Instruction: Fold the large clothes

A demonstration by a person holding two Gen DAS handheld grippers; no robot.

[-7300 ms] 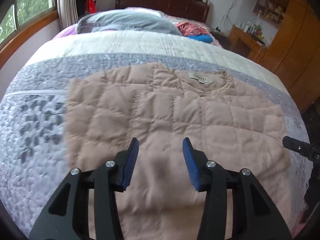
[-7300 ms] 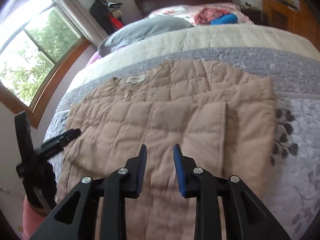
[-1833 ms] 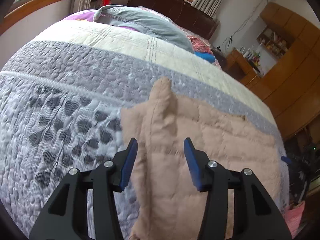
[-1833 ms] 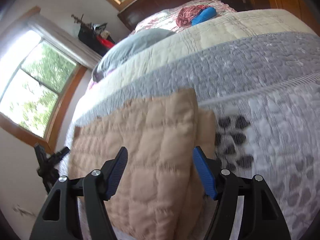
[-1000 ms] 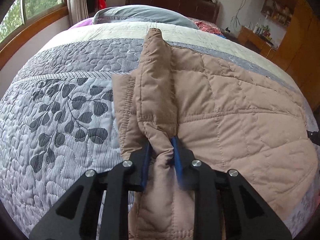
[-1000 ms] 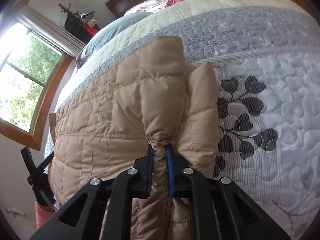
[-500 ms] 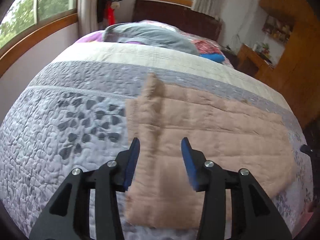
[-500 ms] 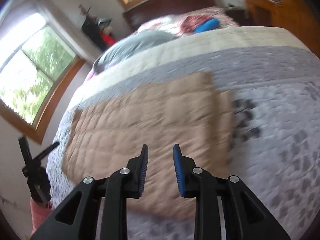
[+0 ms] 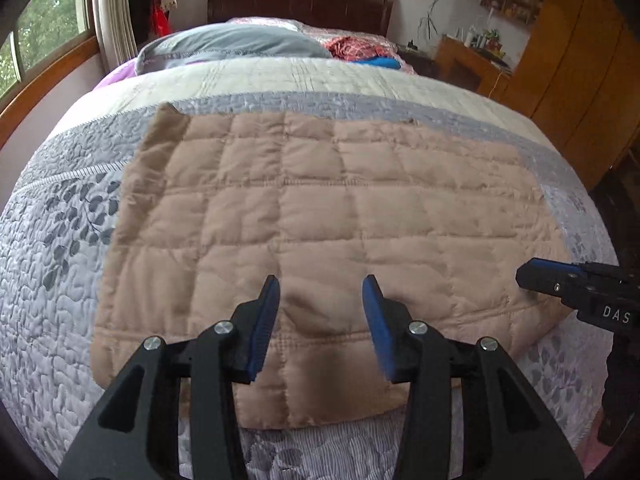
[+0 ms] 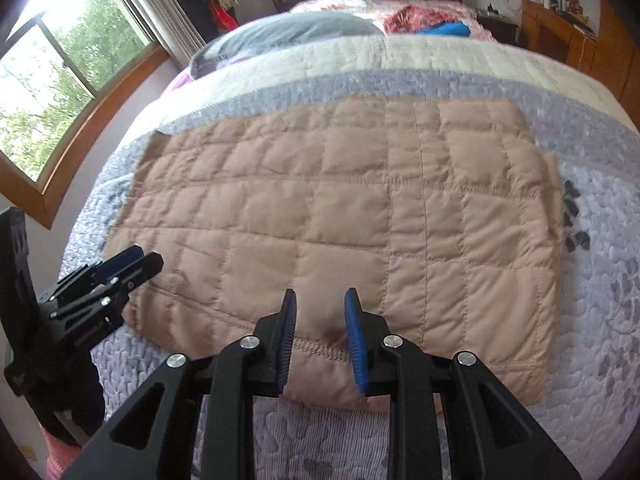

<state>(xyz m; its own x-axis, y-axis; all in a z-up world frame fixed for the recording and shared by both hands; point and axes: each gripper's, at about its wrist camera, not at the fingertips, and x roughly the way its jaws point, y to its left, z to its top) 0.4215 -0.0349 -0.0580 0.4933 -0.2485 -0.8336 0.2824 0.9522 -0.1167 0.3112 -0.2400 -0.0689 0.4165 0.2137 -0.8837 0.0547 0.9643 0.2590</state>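
Note:
A tan quilted jacket [image 9: 312,216] lies folded into a flat rectangle across the bed; it also shows in the right wrist view [image 10: 352,216]. My left gripper [image 9: 320,312] is open and empty, hovering over the jacket's near hem. My right gripper [image 10: 320,324] is open and empty, also over the near hem. The right gripper shows at the right edge of the left wrist view [image 9: 560,280]. The left gripper shows at the left of the right wrist view [image 10: 120,268].
The bed carries a grey leaf-patterned quilt [image 9: 52,280] with a cream band behind. A grey pillow [image 9: 232,46] and red and blue clothes [image 9: 360,50] lie near the dark headboard. Windows stand left, wooden cabinets [image 9: 576,80] right.
Both grippers had been shut on the jacket's side folds, then let go and drew back toward the foot of the bed. The jacket now lies flat as a rectangle.

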